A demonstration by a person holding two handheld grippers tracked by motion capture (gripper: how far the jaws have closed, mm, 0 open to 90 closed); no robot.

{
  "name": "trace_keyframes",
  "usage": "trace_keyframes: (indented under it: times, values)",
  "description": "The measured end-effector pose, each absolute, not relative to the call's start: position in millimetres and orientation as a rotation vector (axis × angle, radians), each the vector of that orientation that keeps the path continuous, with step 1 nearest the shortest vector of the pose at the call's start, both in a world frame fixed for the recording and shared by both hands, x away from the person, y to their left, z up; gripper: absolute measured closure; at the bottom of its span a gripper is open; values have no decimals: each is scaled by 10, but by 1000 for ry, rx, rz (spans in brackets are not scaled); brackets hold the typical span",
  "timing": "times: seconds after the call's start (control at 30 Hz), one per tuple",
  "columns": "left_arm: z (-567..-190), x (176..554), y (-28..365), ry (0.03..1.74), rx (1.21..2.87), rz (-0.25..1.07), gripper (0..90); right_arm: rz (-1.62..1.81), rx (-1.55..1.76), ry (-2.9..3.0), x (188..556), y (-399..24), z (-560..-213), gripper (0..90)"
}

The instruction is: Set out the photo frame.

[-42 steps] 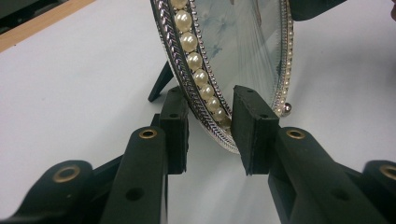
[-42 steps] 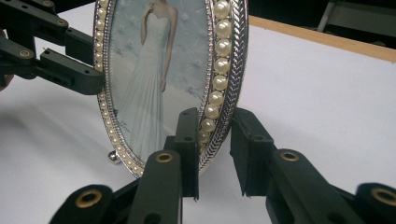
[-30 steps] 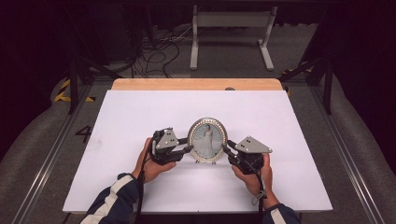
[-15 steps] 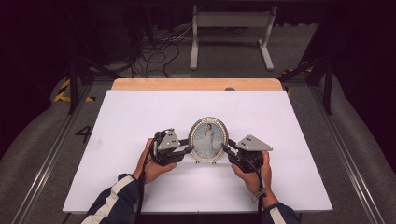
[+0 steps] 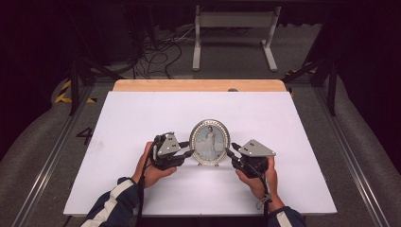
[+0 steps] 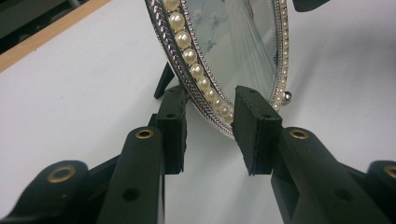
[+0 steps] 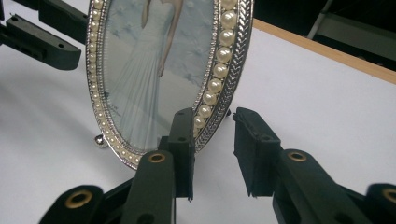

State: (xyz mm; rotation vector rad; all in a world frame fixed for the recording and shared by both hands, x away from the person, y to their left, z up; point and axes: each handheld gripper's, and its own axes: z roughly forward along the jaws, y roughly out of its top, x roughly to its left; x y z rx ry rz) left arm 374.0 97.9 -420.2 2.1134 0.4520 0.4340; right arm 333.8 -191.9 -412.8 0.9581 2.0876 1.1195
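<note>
1. Frame (image 5: 209, 142) stands upright at centre of the high view on the white table (image 5: 302, 123), long axis vertical, picture side facing you.
2. Your left gripper (image 5: 188, 152) straddles its lower-left rim; jaws have just been opening, pads (image 6: 256, 135) apart from the rim, no grip.
3. Right gripper (image 5: 230, 155) mirrors it at the lower-right rim, jaws also just opening, rim between them with a gap showing.
4. Both hands equally near. Back straight out sideways or you'll likely tip it.

Left hand-held gripper (image 5: 188, 152) and right hand-held gripper (image 5: 230, 154) face inward (jaws just opening, slack).
</note>
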Motion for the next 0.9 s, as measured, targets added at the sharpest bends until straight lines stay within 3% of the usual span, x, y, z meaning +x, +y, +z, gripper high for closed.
trace_keyframes:
  times: [0.13, 0.6, 0.9]
  values:
    - [-4177, 3721, 1006, 458, 2108, 453, 625, 1095, 930, 2113, 3317, -1938, -4119, 613]
    - [-4199, 3623, 1047, 454, 2148, 521, 366, 1045, 816, 2210, 3266, -1907, -4137, 462]
    - [-4195, 3554, 1088, 448, 2131, 547, 323, 1022, 789, 2249, 3235, -1974, -4176, 351]
